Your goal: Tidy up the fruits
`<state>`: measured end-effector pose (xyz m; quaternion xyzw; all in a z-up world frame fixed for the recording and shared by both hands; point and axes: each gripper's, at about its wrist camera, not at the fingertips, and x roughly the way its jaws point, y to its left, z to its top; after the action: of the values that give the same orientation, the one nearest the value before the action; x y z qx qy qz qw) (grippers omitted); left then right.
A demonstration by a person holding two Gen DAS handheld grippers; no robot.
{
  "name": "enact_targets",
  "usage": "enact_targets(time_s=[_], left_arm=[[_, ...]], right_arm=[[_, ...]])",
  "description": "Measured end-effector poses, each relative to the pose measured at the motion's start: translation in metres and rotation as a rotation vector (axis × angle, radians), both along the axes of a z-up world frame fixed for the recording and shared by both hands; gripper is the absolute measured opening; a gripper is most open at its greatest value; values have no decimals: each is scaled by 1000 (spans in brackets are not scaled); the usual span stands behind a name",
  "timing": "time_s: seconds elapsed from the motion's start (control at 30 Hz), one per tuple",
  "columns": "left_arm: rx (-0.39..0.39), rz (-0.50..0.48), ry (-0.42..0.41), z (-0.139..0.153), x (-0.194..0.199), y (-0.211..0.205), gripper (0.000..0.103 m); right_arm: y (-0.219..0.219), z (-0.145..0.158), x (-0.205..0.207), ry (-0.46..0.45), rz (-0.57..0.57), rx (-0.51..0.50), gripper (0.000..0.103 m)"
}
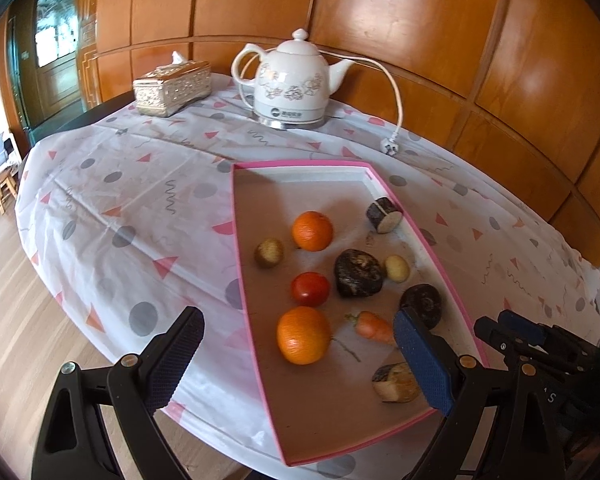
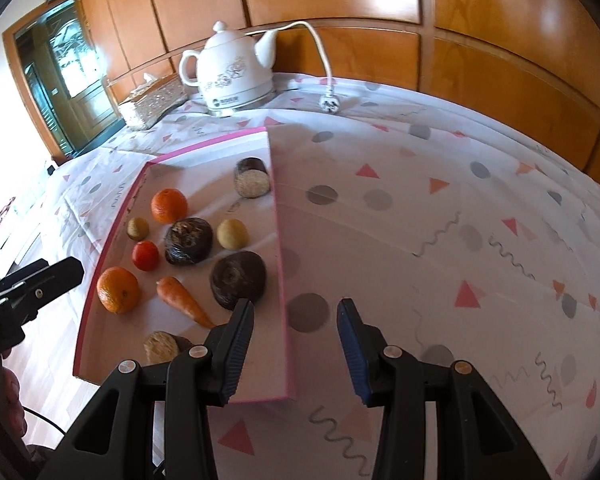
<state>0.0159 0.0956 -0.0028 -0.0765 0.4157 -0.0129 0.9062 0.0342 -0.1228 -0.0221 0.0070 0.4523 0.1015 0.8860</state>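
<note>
Both grippers hang over the near edge of the table with nothing between their fingers: the left gripper (image 1: pixel 296 364) has its jaws spread wide, one pad over the patterned tablecloth (image 1: pixel 112 184) and the blue one over the tray, while the right gripper (image 2: pixel 296 354) stands partly open, straddling the tray's right wall. Just ahead lies the shallow pink-edged tray (image 1: pixel 236 240), its long axis running away from the person toward the wall. Nearest in it is a cut pale-fleshed root chunk (image 1: pixel 396 382), then a large orange (image 1: pixel 303 335) and a small carrot (image 1: pixel 374 326) whose tip points toward the right gripper. Beyond come a tomato (image 1: pixel 310 289), two dark lumps, two small potatoes, a second orange (image 1: pixel 312 231) and another cut chunk at the far right wall. The large orange lies straight ahead between the left jaws, so that hand looks better placed for it. Open cloth lies either side; a white kettle (image 1: pixel 296 84) and tissue box (image 1: pixel 172 88) stand well behind.
</note>
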Motion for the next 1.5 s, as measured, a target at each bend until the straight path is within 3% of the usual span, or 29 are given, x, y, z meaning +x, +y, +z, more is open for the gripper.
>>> enact_targets(time_s=[0.17,0.3,0.57,0.9,1.23,1.5], left_arm=[[23,-25,-22,5,4,-17,96],[58,-15,-67,13,6,-32,103],[134,58,-134,21,-6,-43,103],[98,96,-179,31,-24,-32,103],[127,74,-199,37,-29,-39,103],[168,110,-217,41,-32,-38,103]], right_arm=[[-11,2,-9,-20,-29,-24,44],[-14,9,-19,-66,-45,-69,44],[-12,13,-35,-132,-78,-137,47],[0,15,-48,-155,-47,-138,47],[7,19,-52,-168,-39,-145,47],[7,18,-51,-169,-41,-145,47]])
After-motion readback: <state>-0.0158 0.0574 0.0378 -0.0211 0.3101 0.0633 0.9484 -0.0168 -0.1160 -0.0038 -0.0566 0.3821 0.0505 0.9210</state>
